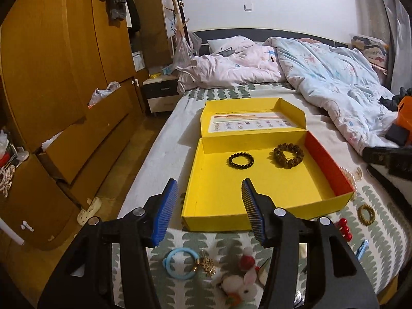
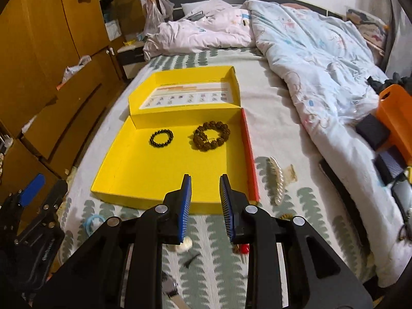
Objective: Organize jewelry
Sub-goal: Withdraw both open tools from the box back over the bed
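Left gripper (image 1: 209, 195) spread, empty, above a light-blue hair ring (image 1: 177, 262) on the leaf-print bed sheet (image 1: 373, 231). Right gripper (image 2: 205, 191) parted, empty. Beyond: open yellow cardboard box (image 1: 257, 180) holding black bead bracelet (image 1: 241, 160) and knobbly brown bead bracelet (image 1: 288, 155).

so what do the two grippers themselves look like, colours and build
Both match. The left gripper and right gripper each have two flat fingers with ribbed blue pads, the right pads alike, mounted on angular black plastic arms with triangular cut-outs. Round silver pivot pins sit at the joints. No cables or sleeves show.
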The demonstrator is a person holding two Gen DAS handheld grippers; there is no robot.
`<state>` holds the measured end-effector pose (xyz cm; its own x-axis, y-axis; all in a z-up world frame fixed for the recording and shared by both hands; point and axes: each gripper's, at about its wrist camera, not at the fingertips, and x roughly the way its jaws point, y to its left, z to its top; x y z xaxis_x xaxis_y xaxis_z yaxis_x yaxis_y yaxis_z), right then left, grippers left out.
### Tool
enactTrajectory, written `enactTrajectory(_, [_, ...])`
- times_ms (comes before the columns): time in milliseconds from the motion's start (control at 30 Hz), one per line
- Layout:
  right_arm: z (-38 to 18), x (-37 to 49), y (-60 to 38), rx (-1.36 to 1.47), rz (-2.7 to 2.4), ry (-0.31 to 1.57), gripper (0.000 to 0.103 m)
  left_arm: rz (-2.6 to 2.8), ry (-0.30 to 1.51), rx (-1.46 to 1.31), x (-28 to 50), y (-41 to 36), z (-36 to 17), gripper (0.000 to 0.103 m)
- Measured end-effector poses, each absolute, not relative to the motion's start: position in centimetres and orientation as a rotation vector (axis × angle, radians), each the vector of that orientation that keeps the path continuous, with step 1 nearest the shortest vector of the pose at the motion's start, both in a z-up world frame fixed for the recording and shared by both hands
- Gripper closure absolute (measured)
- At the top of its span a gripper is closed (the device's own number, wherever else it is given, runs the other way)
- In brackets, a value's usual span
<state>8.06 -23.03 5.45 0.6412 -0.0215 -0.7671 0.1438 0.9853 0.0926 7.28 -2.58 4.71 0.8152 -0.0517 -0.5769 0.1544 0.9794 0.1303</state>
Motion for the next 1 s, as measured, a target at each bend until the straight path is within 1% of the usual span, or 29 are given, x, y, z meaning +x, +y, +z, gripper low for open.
enactTrajectory(100, [6.5, 7.2, -22.2, 0.130, -0.093, 0.874, 0.070, -0.126, 0.612, 0.180, 6.8, -2.9, 4.0, 0.051])
enactTrajectory(167, [7.7, 6.3, -21.6, 0.130, -0.095, 0.846, 0.062, -0.131, 0.616, 0.194, 6.4, -3.2, 3.6, 0.051])
enactTrajectory(267, [9.4, 4.9, -20.5, 0.098, -0.105, 0.823, 0.054, -0.139, 0.617, 0.215, 5.9, -3.5, 3.0, 0.051])
enactTrajectory(367, [10.6, 3.3, -19.3, 0.090, -0.098, 0.828, 0.050, -0.144, 0.619, 0.241, 5.3, -3.7, 2.1, 0.047])
enactTrajectory(500, [11.8, 1.6, -17.3, 0.073, -0.050, 0.807, 0.046, -0.158, 0.662, 0.253, 5.3, -3.7, 1.1, 0.047])
enactTrajectory(633, [12.9, -0.3, -14.6, 0.030, 0.012, 0.758, 0.038, -0.140, 0.684, 0.255, 5.4, -3.2, 0.4, 0.046])
enactTrajectory(800, [13.0, -1.3, -13.0, 0.010, 0.062, 0.753, 0.036, -0.129, 0.725, 0.243, 5.7, -2.5, -0.4, 0.045])
enactTrajectory(1000, [12.8, -1.5, -13.7, 0.027, 0.060, 0.763, 0.036, -0.110, 0.726, 0.241, 5.5, -2.0, -0.7, 0.045])
